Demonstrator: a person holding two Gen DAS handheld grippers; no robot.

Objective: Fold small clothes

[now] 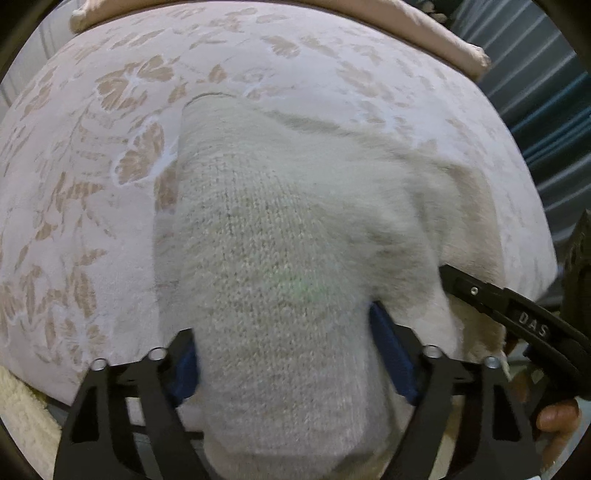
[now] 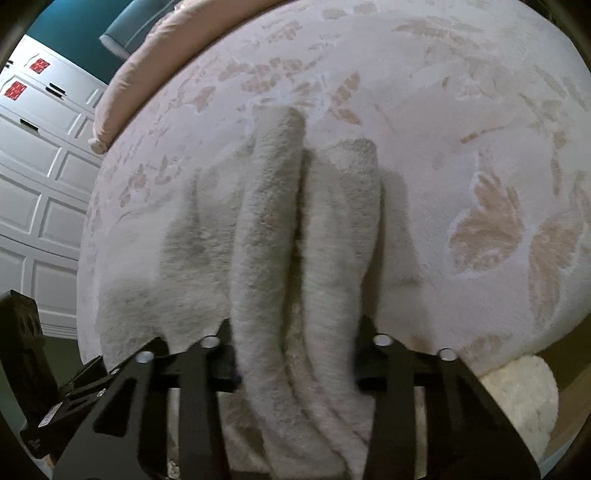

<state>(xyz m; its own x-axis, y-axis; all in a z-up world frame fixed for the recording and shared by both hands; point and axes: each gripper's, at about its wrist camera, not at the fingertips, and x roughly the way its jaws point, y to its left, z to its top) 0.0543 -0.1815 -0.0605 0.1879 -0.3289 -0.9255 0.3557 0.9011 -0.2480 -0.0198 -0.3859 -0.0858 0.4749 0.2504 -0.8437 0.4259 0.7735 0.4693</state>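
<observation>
I am holding one fuzzy cream-white knitted garment (image 1: pixel 280 236) with both tools, and it is running straight out from my jaws over the pale pink bedspread with the tan leaf pattern (image 1: pixel 92 177).

My left gripper (image 1: pixel 284 354) is clamping a broad flat band of the knit, whose sides are bulging against the blue pads. My right gripper (image 2: pixel 295 354) is pinching a gathered bunch of the same cloth, which is falling in three long rolls between its fingers (image 2: pixel 373 350). The near edge is therefore sitting in my two grips, while the far end is lying on the bed, well away from me.

The garment's long axis is pointing away from both hands, toward the peach-pink pillow edge (image 1: pixel 424 33). In the left wrist view, the right tool's black arm is showing just beside the cloth on that side. Neither hand is nearer the far end, so I judge that the fold will need both carrying the near edge forward together over it.
</observation>
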